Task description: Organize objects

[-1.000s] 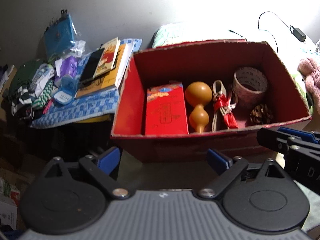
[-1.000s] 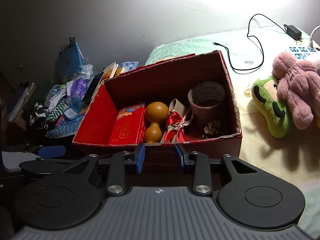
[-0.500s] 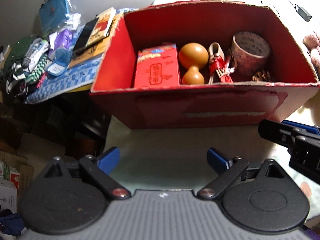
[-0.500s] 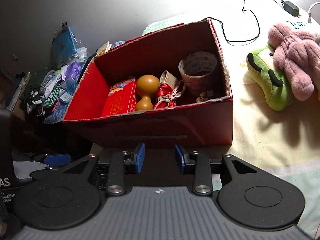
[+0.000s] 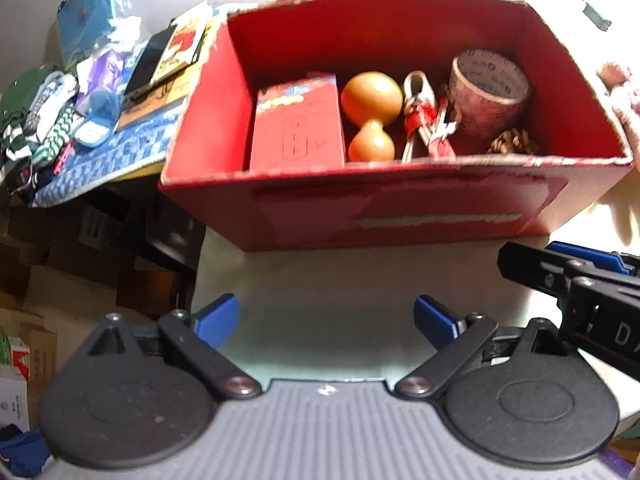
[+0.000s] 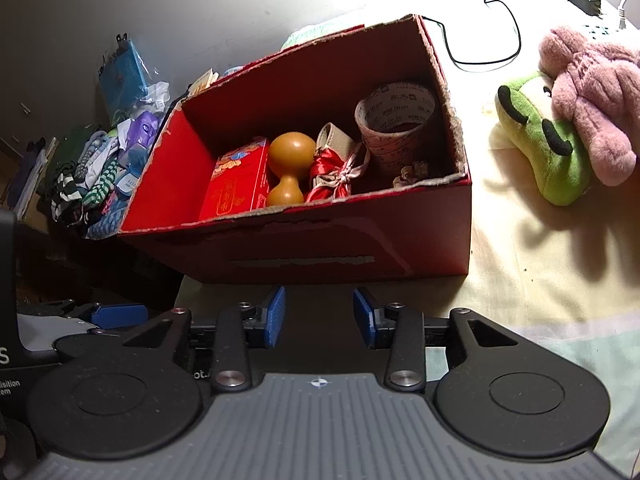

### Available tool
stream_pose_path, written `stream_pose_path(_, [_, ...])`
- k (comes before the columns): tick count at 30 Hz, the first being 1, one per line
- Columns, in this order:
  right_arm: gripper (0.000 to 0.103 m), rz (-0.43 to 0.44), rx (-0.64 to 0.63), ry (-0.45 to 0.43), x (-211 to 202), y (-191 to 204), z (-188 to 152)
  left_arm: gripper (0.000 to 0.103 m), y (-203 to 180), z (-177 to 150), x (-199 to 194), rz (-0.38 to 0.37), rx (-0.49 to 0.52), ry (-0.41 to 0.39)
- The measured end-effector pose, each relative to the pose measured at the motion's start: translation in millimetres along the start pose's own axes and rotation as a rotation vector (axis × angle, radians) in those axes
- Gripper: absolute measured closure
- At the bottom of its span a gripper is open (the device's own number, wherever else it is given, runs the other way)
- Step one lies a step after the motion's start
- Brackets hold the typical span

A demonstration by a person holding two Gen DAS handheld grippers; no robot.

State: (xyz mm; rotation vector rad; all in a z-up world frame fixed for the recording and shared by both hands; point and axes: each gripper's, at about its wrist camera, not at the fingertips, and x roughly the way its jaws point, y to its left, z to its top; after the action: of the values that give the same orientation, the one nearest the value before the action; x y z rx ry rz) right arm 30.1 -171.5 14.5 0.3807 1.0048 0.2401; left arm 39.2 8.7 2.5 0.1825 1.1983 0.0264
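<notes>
nearest the left wrist camera, the left gripper (image 5: 326, 318) has its blue-padded fingers (image 5: 218, 316) spread wide with nothing between them, above a pale bedsheet (image 5: 320, 280). the right gripper (image 6: 319, 316) has its jaws set narrower but parted, also empty, just short of the box's near wall.

beyond both stands an open red cardboard box (image 6: 348, 236) with torn upper edges, resting on the sheet. inside, in a row from left to right: a flat red printed packet (image 5: 296, 124) standing upright, a tan double-bulbed gourd (image 5: 370, 114) touching the packet's side, a cream bundle tied with red satin ribbon (image 5: 424, 124), and a wide roll of printed pinkish tape (image 5: 488, 88) in the right rear corner. a small brown pine cone (image 5: 514, 144) lies in front of the roll, against the near wall.

right of the box lie a green plush toy (image 6: 540, 136) and a pink plush toy (image 6: 592, 92), touching each other, the pink one on top. farther back, a black cable (image 6: 500, 20) runs to an adapter.

left of the box, a heap of clothes, booklets and a blue packet (image 5: 86, 12) sits on a blue patterned cloth (image 5: 104, 160).
</notes>
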Motion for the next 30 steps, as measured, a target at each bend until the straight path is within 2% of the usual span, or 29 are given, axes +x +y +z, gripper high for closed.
stream_pose_path(8, [0.062, -0.003, 0.014, -0.1, -23.1, 7.9, 16.5, 0.008, 5.5, 24.4, -26.8, -0.058, 0.032, -0.097])
stream_pose_path(14, [0.062, -0.022, 0.022, -0.185, -32.1, 17.4, 35.1, 0.008, 9.1, 45.0, -40.5, -0.074, 0.061, -0.167])
stream_pose_path(22, [0.062, -0.057, 0.062, -0.235, -23.6, 23.1, 56.4, 0.008, 25.4, 67.3, -32.0, -0.061, 0.066, -0.216])
stream_pose_path(30, [0.062, -0.129, 0.056, -0.258, -9.7, 26.2, 60.5, 0.007, 32.2, 81.0, -8.2, -0.079, 0.06, -0.21])
